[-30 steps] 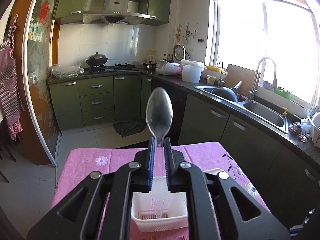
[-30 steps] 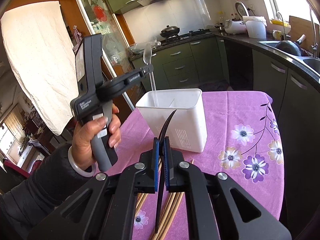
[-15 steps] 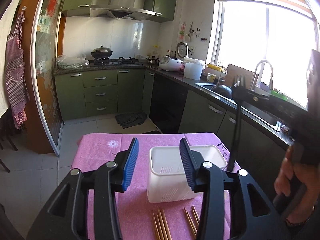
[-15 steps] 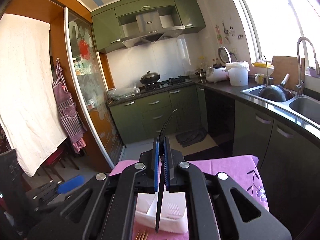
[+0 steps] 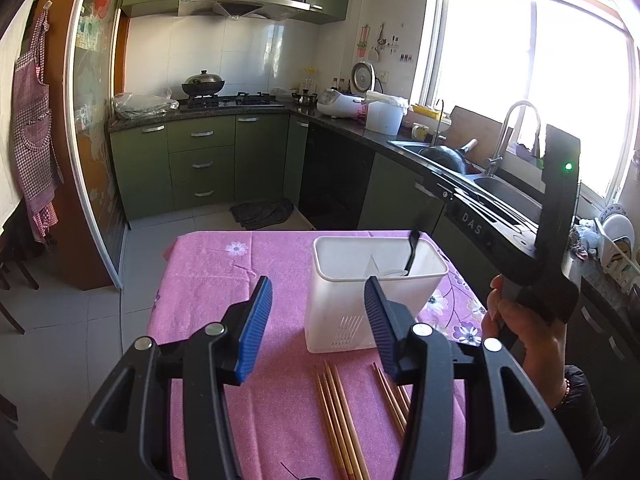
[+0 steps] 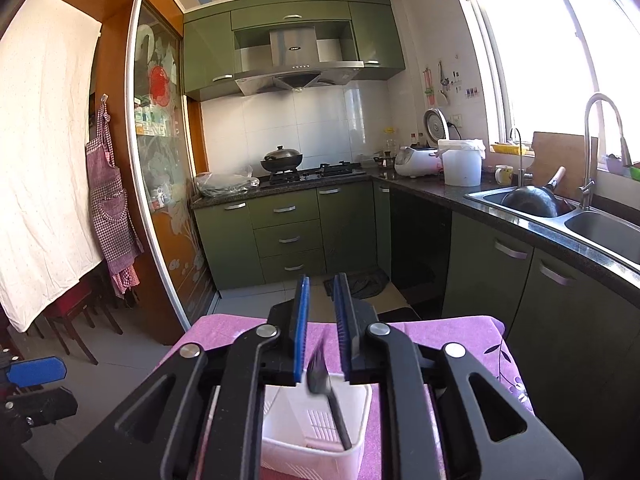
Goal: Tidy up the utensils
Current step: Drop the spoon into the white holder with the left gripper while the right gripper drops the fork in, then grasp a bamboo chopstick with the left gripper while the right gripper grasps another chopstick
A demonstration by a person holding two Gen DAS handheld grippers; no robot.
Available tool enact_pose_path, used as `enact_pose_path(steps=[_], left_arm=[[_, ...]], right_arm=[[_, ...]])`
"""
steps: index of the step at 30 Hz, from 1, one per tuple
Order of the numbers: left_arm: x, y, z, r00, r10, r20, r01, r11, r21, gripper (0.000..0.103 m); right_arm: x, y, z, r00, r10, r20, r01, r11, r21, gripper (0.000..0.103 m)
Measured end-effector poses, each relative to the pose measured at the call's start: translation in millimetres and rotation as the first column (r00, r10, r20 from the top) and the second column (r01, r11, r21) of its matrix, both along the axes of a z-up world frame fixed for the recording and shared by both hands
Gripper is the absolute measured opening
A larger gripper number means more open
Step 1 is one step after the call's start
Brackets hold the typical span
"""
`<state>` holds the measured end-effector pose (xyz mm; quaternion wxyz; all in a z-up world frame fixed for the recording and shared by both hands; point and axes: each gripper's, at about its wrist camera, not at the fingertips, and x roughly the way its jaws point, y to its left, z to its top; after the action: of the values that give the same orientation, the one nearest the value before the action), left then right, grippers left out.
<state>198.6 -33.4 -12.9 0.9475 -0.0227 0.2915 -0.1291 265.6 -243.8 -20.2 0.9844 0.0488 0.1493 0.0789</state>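
Black fork (image 6: pixel 326 392) sits head-up in the white utensil caddy (image 5: pixel 372 292), so it's sorted; right gripper (image 6: pixel 321 320) above it and left gripper (image 5: pixel 318 326) both spread apart, empty, probably for the chopsticks (image 5: pixel 340 420) on the tablecloth (image 5: pixel 208 272)

We've got two fisheye cams, one riding each gripper and looking out along its fingers. Left one sits back low over the pink floral tablecloth (image 5: pixel 208 276), facing the white plastic utensil caddy (image 5: pixel 374 292) from near. Right one hangs right above that caddy (image 6: pixel 316 428). Both share the green kitchen cabinets (image 5: pixel 200 164).
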Motion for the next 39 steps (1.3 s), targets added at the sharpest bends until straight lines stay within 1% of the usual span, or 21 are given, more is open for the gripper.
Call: enact_pose_path(steps=[1,4,6,9,10,11,13,14,19,20,21,23,24,25,26,27,29,31,36,39], left_arm=[[2,0,-1,1.000,-0.001,-0.009,0.001,1.000,0.002,0.046],[3,-3,-7,0.999,-0.001,-0.046,0.001,1.000,0.014,0.046],[2,-5,-12,0.997,0.002,-0.075,0.000,1.000,0.021,0.046],[1,-7,-23,0.991,0.006,-0.134,-0.001,0.999,0.041,0.046],[2,-9,-29,0.987,0.008,-0.159,0.000,0.999,0.048,0.046],[3,-10,-35,0.982,0.009,-0.188,0.002,0.998,0.056,0.046],[5,-14,-50,0.970,0.003,-0.243,0.014,0.998,0.066,0.046],[6,-17,-58,0.962,-0.003,-0.272,0.024,0.997,0.073,0.046],[12,-28,-103,0.910,-0.003,-0.414,0.054,0.992,0.110,0.045],[15,-28,-112,0.897,0.006,-0.442,0.051,0.992,0.119,0.040],[19,-28,-121,0.882,0.015,-0.472,0.052,0.990,0.128,0.031],[26,-29,-139,0.843,0.025,-0.538,0.055,0.990,0.133,0.021],[29,-28,-147,0.823,0.029,-0.568,0.056,0.990,0.131,0.019],[31,-28,-155,0.804,0.032,-0.593,0.054,0.990,0.127,0.018],[33,-28,-160,0.790,0.034,-0.612,0.053,0.991,0.123,0.018],[34,-28,-164,0.783,0.034,-0.621,0.052,0.991,0.120,0.018],[36,-29,-167,0.780,0.044,-0.624,0.048,0.990,0.129,0.018],[39,-30,-167,0.783,0.052,-0.620,0.046,0.989,0.141,0.018],[42,-35,-166,0.775,0.033,-0.631,0.057,0.991,0.123,0.018],[43,-38,-166,0.773,0.045,-0.633,0.065,0.987,0.149,0.018]], right_arm=[[-4,-1,-3,1.000,0.005,-0.004,-0.005,1.000,-0.008,0.022],[-17,-4,-7,1.000,0.018,-0.015,-0.018,1.000,0.008,0.022],[-29,-9,-6,1.000,0.028,-0.008,-0.028,0.999,0.031,0.022],[-54,-17,2,0.999,0.033,0.005,-0.034,0.999,0.039,0.022],[-65,-20,4,1.000,0.027,0.003,-0.028,0.999,0.028,0.025],[-74,-24,6,1.000,0.017,-0.005,-0.016,1.000,0.009,0.030],[-89,-28,5,0.999,0.014,-0.039,-0.015,0.999,-0.028,0.033],[-95,-30,2,0.998,0.013,-0.068,-0.016,0.999,-0.048,0.033],[-116,-48,-27,0.980,0.001,-0.199,-0.021,0.995,-0.096,0.033],[-119,-52,-33,0.976,-0.001,-0.218,-0.020,0.995,-0.096,0.033],[-121,-56,-40,0.972,-0.002,-0.236,-0.020,0.995,-0.095,0.033],[-125,-63,-53,0.963,0.003,-0.269,-0.026,0.996,-0.084,0.033],[-125,-65,-58,0.959,0.004,-0.283,-0.028,0.996,-0.080,0.033],[-126,-67,-63,0.955,0.006,-0.296,-0.031,0.996,-0.078,0.033],[-125,-68,-67,0.952,0.009,-0.306,-0.033,0.997,-0.076,0.033],[-123,-69,-69,0.950,0.012,-0.313,-0.036,0.997,-0.069,0.033],[-120,-70,-74,0.945,0.017,-0.326,-0.039,0.997,-0.063,0.033],[-118,-71,-77,0.941,0.022,-0.336,-0.043,0.998,-0.054,0.033],[-116,-71,-83,0.934,0.026,-0.355,-0.045,0.998,-0.045,0.033],[-110,-71,-81,0.930,0.026,-0.366,-0.045,0.998,-0.044,0.033]])
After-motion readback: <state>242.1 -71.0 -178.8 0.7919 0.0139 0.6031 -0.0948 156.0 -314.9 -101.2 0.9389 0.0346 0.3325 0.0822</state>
